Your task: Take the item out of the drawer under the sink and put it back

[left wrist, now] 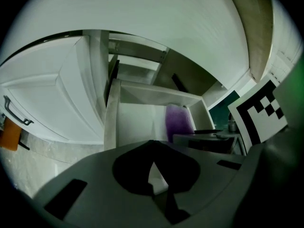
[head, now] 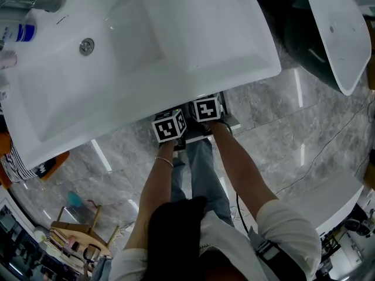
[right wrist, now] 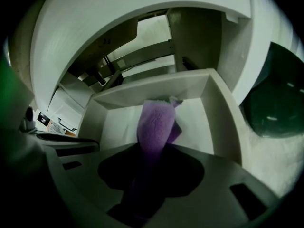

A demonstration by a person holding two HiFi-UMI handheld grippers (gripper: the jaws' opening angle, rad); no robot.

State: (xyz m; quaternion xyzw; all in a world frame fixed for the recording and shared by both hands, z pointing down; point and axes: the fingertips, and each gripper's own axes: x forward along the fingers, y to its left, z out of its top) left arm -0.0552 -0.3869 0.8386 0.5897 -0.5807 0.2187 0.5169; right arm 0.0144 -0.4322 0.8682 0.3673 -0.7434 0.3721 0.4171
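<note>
The open white drawer (right wrist: 223, 120) sits under the sink (head: 146, 45). A purple cloth (right wrist: 156, 122) rises from the drawer floor into my right gripper (right wrist: 147, 184), which is shut on its near end. In the left gripper view the same cloth (left wrist: 176, 120) shows at the drawer's (left wrist: 112, 122) right side. My left gripper (left wrist: 153, 167) hovers over the drawer's left part, its tips together with nothing between them. From the head view only the two marker cubes (head: 170, 127) (head: 206, 109) show at the sink's front edge; the jaws are hidden beneath it.
A closed cabinet door (left wrist: 52, 99) with a dark handle (left wrist: 14, 112) stands left of the drawer. A white toilet (head: 337, 34) and a dark round bin (right wrist: 275, 103) are to the right. The floor (head: 281, 139) is grey marble. A tap (head: 35, 3) stands at the sink's corner.
</note>
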